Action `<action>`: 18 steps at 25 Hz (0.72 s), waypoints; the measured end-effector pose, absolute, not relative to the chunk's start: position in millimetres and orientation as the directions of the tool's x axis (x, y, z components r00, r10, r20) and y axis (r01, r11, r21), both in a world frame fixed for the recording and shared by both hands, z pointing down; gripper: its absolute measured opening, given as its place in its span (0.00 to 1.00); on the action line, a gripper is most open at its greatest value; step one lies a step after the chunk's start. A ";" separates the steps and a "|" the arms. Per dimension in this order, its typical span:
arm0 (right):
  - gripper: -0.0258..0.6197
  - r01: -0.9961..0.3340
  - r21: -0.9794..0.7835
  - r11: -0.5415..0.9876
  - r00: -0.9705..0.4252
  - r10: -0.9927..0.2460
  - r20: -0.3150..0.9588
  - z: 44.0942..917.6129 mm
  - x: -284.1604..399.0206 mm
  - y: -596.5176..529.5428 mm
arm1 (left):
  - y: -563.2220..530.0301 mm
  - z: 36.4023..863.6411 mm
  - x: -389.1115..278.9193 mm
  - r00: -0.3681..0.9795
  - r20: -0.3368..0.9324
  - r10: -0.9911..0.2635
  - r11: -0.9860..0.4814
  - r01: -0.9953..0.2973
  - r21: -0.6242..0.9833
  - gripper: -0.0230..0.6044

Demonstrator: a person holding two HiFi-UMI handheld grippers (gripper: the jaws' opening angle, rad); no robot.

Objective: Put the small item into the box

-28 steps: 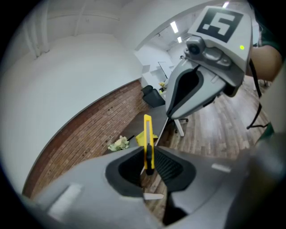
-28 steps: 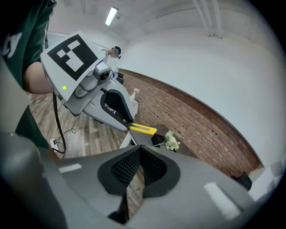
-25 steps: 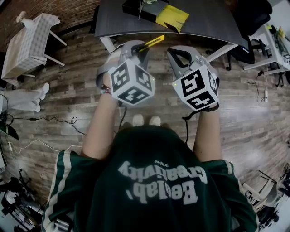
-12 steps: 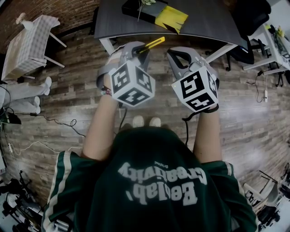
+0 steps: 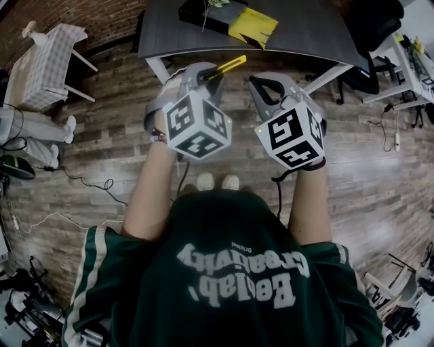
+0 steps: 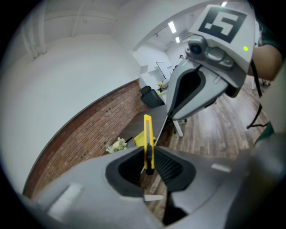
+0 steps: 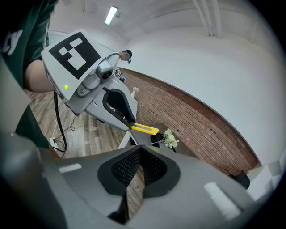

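**A:** Fingers (image 6: pixel 127 167) of the left gripper (image 6: pixel 149 165) clamp the cutter (image 6: pixel 148 134); the right gripper (image 7: pixel 139 167) is pinched together, empty.

**B:** Head view hides that grip but shows the box (image 5: pixel 203 12) on the table (image 5: pixel 305 30), beyond the cutter. Shirt (image 5: pixel 230 271) reads "Beelab Creativity".

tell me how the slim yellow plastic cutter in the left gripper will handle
Probably stiff: the slim yellow plastic cutter juts straight out of the left gripper without sagging. Likely light, being so thin. Held only near one end, it could pivot or slip if the jaws loosen.
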State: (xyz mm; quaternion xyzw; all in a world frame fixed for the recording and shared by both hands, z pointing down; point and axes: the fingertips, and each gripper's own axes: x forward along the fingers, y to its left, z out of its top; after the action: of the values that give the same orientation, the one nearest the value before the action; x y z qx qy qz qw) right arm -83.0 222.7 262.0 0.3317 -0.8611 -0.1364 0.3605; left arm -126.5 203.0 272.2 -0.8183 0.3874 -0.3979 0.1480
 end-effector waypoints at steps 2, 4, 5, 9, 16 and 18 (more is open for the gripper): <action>0.05 -0.474 0.480 0.739 -0.515 -0.674 0.529 262.8 -75.8 223.0 | 203.8 272.4 -120.7 0.382 0.537 -0.753 -0.655 -0.516 -0.552 0.14; 0.05 -0.470 0.491 0.733 -0.510 -0.680 0.528 262.6 -68.8 222.4 | 203.9 271.6 -115.5 0.377 0.535 -0.756 -0.651 -0.518 -0.555 0.14; 0.05 -0.468 0.495 0.732 -0.509 -0.681 0.526 262.5 -65.3 222.1 | 204.2 271.4 -112.6 0.374 0.535 -0.758 -0.649 -0.519 -0.556 0.14; 0.05 -0.462 0.499 0.733 -0.522 -0.680 0.515 263.4 -53.2 226.2 | 210.1 275.1 -99.8 0.362 0.537 -0.762 -0.643 -0.523 -0.560 0.14; 0.05 -0.459 0.509 0.728 -0.536 -0.684 0.495 269.5 -34.8 236.0 | 220.1 280.8 -81.5 0.341 0.534 -0.774 -0.627 -0.533 -0.568 0.14; 0.05 -0.456 0.509 0.730 -0.541 -0.682 0.493 269.4 -30.4 237.9 | 221.9 279.4 -76.0 0.338 0.530 -0.778 -0.622 -0.535 -0.571 0.14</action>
State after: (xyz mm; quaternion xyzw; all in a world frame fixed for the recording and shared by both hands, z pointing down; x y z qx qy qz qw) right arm -30.4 237.9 269.4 0.3297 -0.8625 -0.1624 0.3479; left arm -76.0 221.9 279.4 -0.8042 0.4081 -0.4054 0.1493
